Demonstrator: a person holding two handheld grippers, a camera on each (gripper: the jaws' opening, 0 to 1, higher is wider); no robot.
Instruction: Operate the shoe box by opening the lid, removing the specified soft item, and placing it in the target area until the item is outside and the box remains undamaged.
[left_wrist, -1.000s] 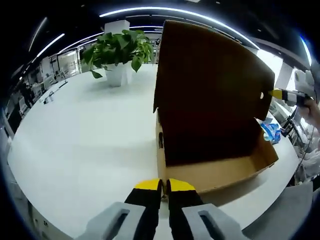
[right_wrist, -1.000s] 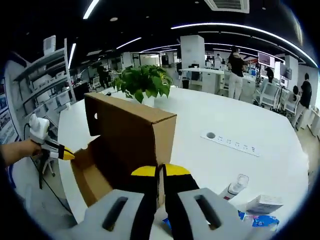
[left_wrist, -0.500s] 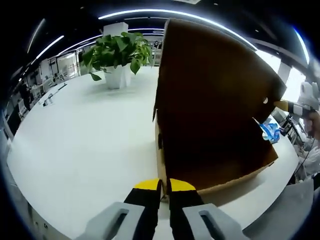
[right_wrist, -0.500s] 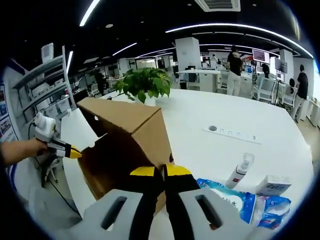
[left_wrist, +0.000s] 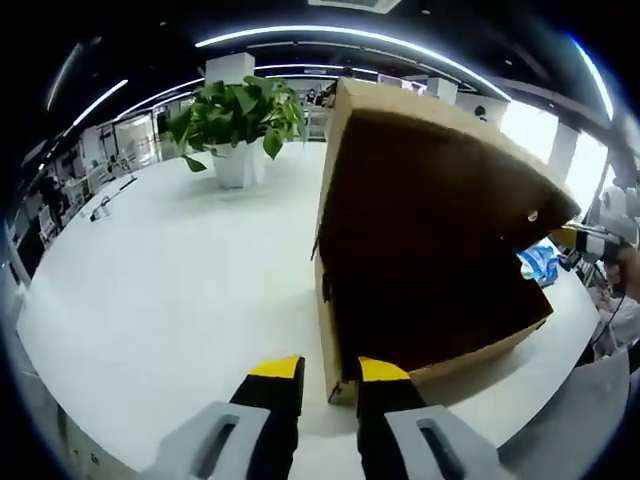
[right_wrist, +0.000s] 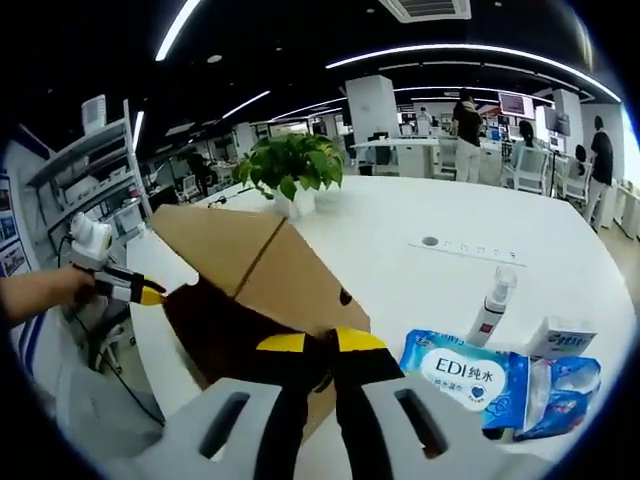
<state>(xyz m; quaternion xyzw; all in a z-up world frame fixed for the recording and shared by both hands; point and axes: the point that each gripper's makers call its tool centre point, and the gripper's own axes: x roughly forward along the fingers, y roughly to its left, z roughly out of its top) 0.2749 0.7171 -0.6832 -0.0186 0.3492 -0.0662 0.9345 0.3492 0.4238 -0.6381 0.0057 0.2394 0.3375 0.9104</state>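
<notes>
Item: brown corrugated cardboard shoe box (left_wrist: 420, 290), on white round table (left_wrist: 170, 280), near its edge.
Lid (right_wrist: 250, 265): hinged, partly lowered over base; underside faces left gripper (left_wrist: 330, 372).
Left gripper: jaws apart w/ a gap, holding nothing, box corner just ahead, prob. to steady it.
Right gripper (right_wrist: 312, 345): yellow tips together at lid edge; grip on lid cannot tell.
Long axis: along table edge, running between the two grippers.
Soft blue wipes pack (right_wrist: 465, 372): on table beside box.
</notes>
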